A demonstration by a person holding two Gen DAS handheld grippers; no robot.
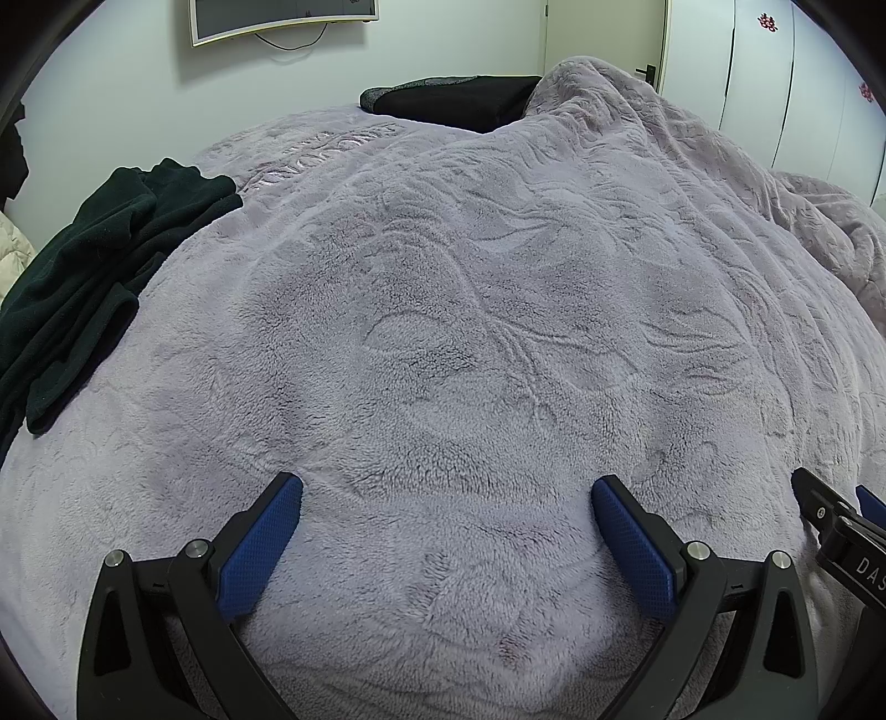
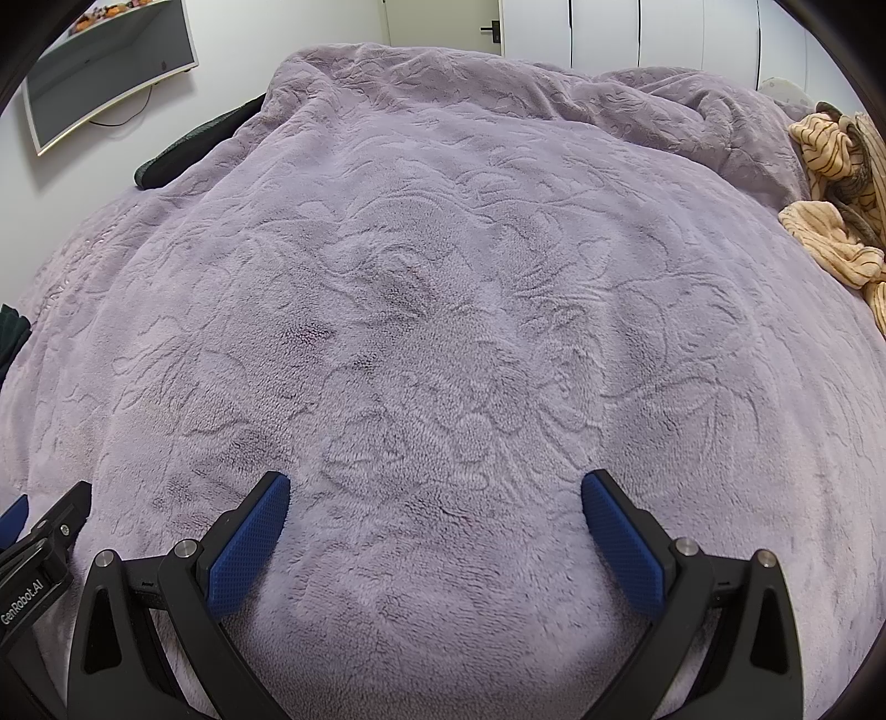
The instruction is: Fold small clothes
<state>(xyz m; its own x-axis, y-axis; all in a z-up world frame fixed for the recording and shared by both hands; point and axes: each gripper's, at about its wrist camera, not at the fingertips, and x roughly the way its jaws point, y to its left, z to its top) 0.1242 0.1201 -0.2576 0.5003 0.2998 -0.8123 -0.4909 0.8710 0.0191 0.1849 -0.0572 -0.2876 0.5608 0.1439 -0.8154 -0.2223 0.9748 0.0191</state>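
A dark green garment (image 1: 83,266) lies crumpled at the far left of the lilac fleece blanket (image 1: 470,332); a sliver of it (image 2: 11,338) shows at the left edge of the right wrist view. A tan striped garment (image 2: 836,205) lies bunched at the blanket's right edge. My left gripper (image 1: 447,493) hovers open over bare blanket, nothing between its blue pads. My right gripper (image 2: 436,490) is open too, over bare blanket (image 2: 443,332). Each gripper's side shows in the other's view, the right gripper (image 1: 841,531) beside the left, the left gripper (image 2: 39,543) at the lower left.
A black cushion or folded dark cloth (image 1: 454,102) sits at the far end of the bed. The blanket bunches into a ridge (image 1: 637,122) at the far right. A wall screen (image 1: 282,16), a door (image 2: 443,22) and white wardrobe doors (image 1: 775,66) stand beyond.
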